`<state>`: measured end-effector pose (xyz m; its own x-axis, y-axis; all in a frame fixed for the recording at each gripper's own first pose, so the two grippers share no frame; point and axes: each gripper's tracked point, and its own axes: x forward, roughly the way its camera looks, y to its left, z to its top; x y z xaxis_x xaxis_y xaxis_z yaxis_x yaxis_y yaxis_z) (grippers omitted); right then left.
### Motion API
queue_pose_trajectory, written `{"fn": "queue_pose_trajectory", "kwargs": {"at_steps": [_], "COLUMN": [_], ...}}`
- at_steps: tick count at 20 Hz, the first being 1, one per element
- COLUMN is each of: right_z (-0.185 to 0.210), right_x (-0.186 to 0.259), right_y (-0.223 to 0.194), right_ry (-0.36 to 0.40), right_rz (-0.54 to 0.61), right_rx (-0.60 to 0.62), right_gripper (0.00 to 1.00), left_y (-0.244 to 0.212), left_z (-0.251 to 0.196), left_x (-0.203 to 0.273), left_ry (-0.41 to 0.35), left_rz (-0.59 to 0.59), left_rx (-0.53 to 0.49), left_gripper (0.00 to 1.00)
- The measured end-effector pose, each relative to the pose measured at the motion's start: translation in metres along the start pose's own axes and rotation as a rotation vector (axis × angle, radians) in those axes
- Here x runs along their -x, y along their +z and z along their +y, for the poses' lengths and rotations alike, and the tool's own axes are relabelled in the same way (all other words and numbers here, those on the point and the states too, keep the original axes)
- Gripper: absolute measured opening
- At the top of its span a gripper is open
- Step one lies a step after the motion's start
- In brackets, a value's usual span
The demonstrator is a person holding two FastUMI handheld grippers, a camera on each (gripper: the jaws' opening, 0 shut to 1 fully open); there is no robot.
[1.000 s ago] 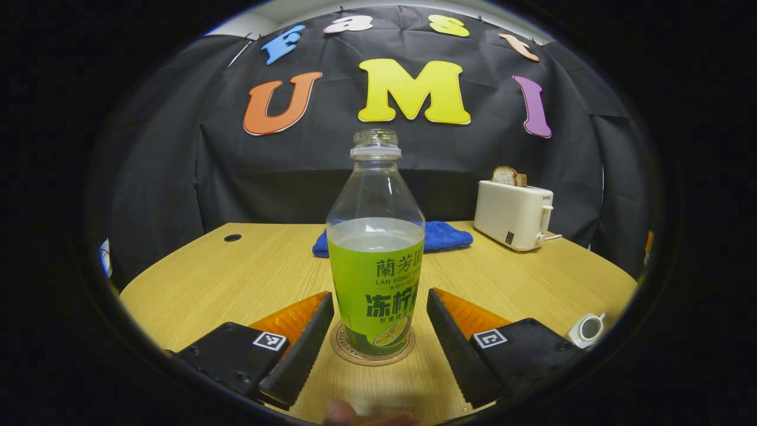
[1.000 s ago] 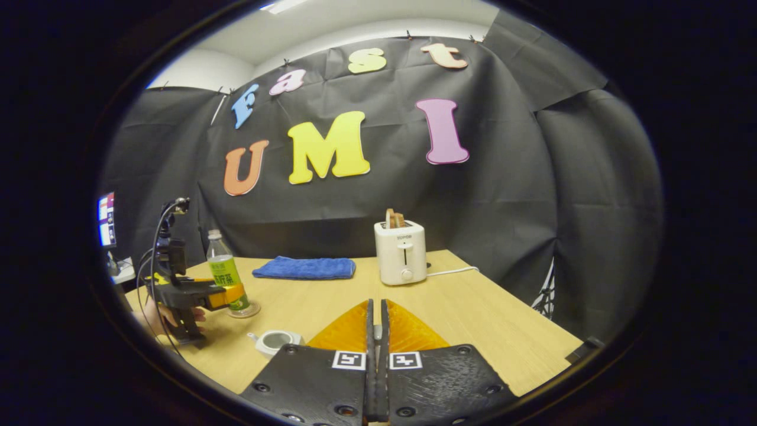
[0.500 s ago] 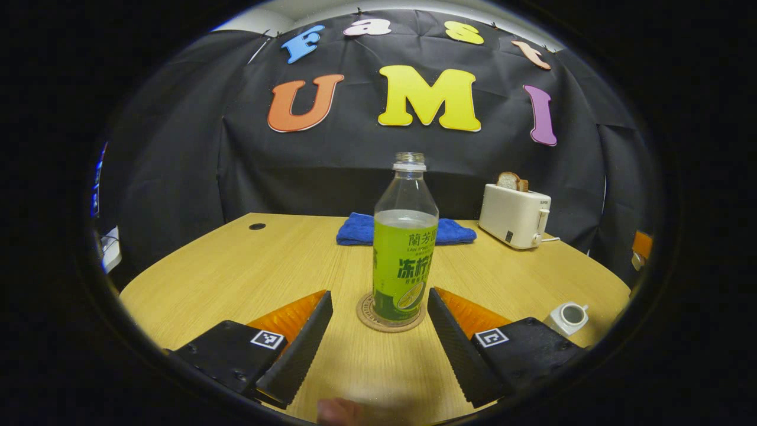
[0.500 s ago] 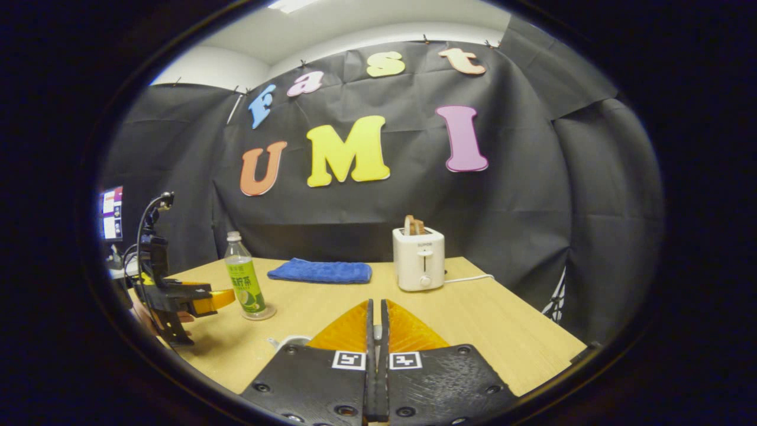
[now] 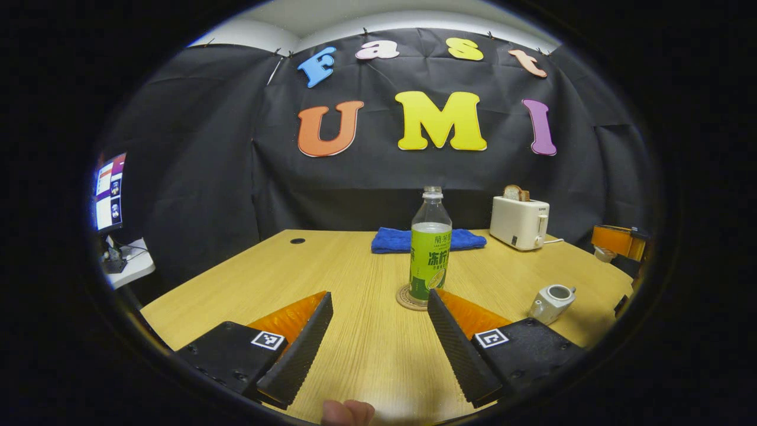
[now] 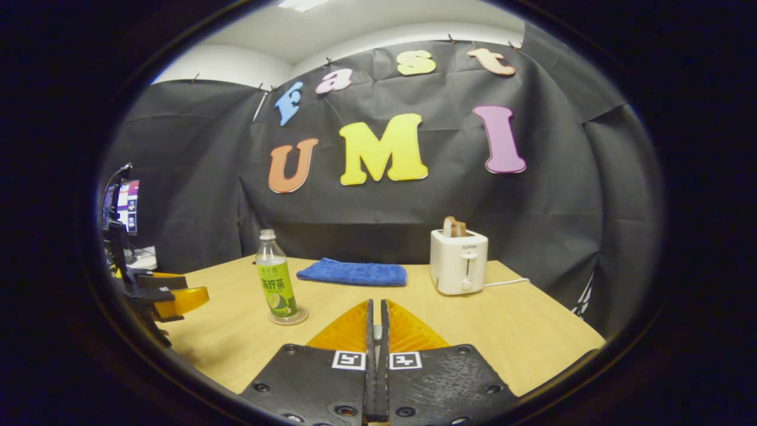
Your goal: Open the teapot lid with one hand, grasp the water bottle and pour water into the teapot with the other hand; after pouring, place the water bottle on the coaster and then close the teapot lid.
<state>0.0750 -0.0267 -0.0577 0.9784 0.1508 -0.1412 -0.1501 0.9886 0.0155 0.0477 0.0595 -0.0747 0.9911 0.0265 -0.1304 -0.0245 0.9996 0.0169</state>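
- Where the two views meet, a pale wooden table with lengthwise grain stands against the booth's black cloth wall; a white ceiling strip shows above the cloth in both views.
- Near the table's far left corner sits a small round dark hole, and off the left edge a lit monitor stands over a small white shelf.
- At the back, a folded blue towel lies flat, and a white toaster with bread slices standing in its slots sits to its right, a white cord trailing from it.
- On a round coaster the water bottle stands upright, uncapped, partly filled, its green label printed with Chinese characters and small Latin text too fine to make out.
- Right of the bottle, well apart from it, the small white teapot sits with its top open; the lid cannot be made out.
- In the left gripper view the left gripper has its fingers spread wide and released, holding nothing, just short of the coaster; a fingertip shows at the bottom edge.
- In the right gripper view the right gripper has its fingers clenched together; whether anything is pinched between them cannot be told.
- Both grippers carry small square black-and-white marker tags; the toaster's front bears a small brand mark, unreadable.
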Motion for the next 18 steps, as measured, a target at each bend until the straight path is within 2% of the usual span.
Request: {"fn": "queue_pose_trajectory", "kwargs": {"at_steps": [8,11,18], "right_z": [0.022,0.028,0.033], "right_x": [-0.027,-0.033,-0.040], "right_y": [-0.017,-0.028,-0.047], "right_ry": [0.046,0.059,0.071], "right_rz": [0.022,0.044,0.061], "right_rx": [0.007,0.000,0.014], "right_gripper": [0.00,0.00,0.00], "left_y": [0.002,0.003,0.001], "left_z": [0.011,0.017,0.019], "left_x": [0.040,0.047,0.057], "left_ry": [0.038,0.064,0.072], "left_rz": [-0.037,-0.042,-0.045], "left_rx": [-0.044,-0.048,-0.046], "left_gripper": [1.00,1.00,1.00]}}
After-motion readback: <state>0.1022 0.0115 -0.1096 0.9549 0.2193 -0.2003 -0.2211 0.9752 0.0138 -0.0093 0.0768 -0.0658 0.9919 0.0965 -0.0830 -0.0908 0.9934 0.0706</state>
